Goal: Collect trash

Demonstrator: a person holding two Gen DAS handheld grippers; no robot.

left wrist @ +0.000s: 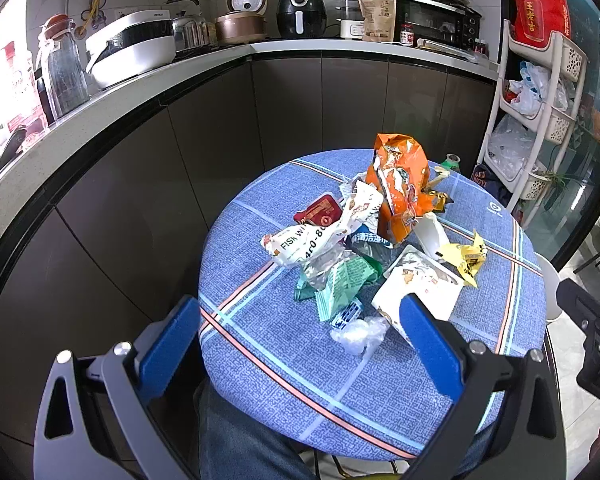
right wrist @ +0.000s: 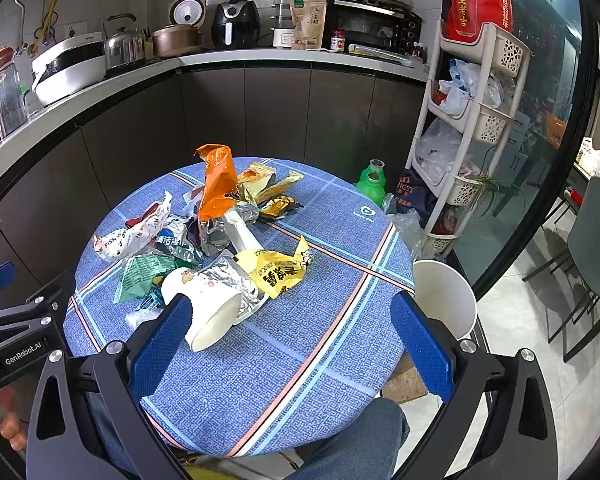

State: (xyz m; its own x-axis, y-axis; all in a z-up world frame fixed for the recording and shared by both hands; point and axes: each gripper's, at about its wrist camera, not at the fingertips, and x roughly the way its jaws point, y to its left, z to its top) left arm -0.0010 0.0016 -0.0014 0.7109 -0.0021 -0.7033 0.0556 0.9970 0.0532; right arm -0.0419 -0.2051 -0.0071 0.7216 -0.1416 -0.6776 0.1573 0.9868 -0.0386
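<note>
Start of the job by the look of it — nothing picked yet. Left gripper (left wrist: 296, 332) wide open, empty, hovering above the near edge of the round table (left wrist: 380, 400). Right gripper (right wrist: 292, 336) likewise spread wide, holding nothing, over the near right part of the table.

Trash all heaped mid-table: orange snack bag (right wrist: 218, 184) standing upright at the back, white "FISH" wrapper (left wrist: 312, 232) on the left side, green wrapper (left wrist: 340, 280) in front of it, tipped paper cup (right wrist: 208, 304) lying on its side with foil under it, yellow wrapper (right wrist: 278, 270) just beside the cup, clear plastic scrap (left wrist: 358, 334) nearest the left gripper.

White bin (right wrist: 446, 298) on the floor, just off the table's right edge — probably the drop target, reachable by the right gripper.

Next move, as a judgement: descend on a near piece, cup or yellow wrapper for the right side, clear scrap for the left. Needs fingers straddling one item only; crumpled film is springy and light, so a low, firm pinch. Risk of dragging neighbours, since pieces overlap.
</note>
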